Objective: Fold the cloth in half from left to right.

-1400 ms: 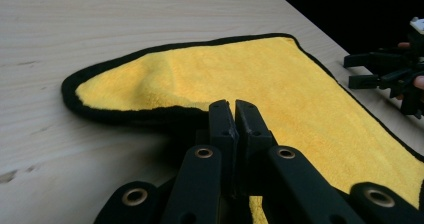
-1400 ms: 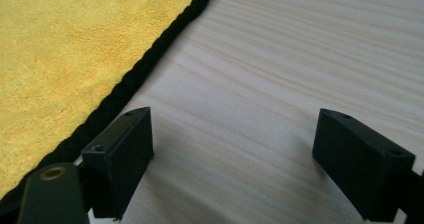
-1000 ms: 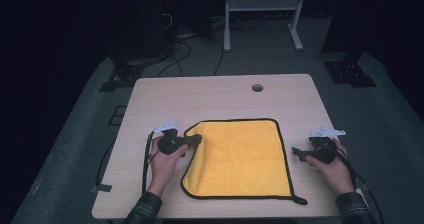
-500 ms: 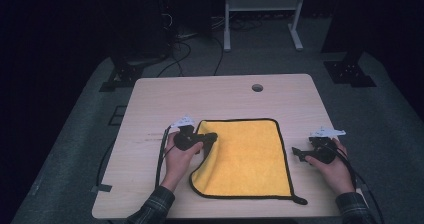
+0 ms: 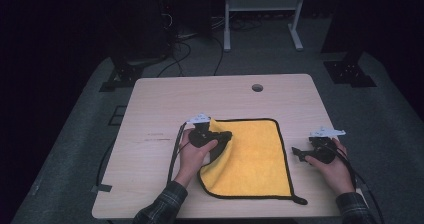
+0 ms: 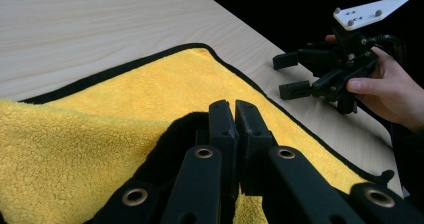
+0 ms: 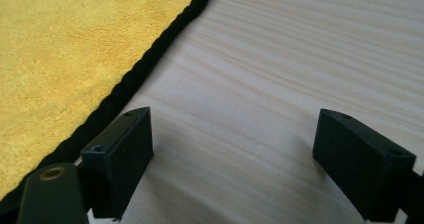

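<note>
Left gripper [image 5: 220, 140] clamped shut on yellow cloth's [image 5: 255, 159] left edge, folding it partway over; right gripper [image 5: 300, 154], jaws wide & empty, sat just beside cloth's right edge. Fold unfinished.

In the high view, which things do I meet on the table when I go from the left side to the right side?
Left hand-held gripper shut on the cloth's edge → yellow cloth with black border → right hand-held gripper, open, on the bare wooden table.

Fluffy yellow cloth [image 5: 252, 159], matt wooden table [image 5: 200, 99]
</note>
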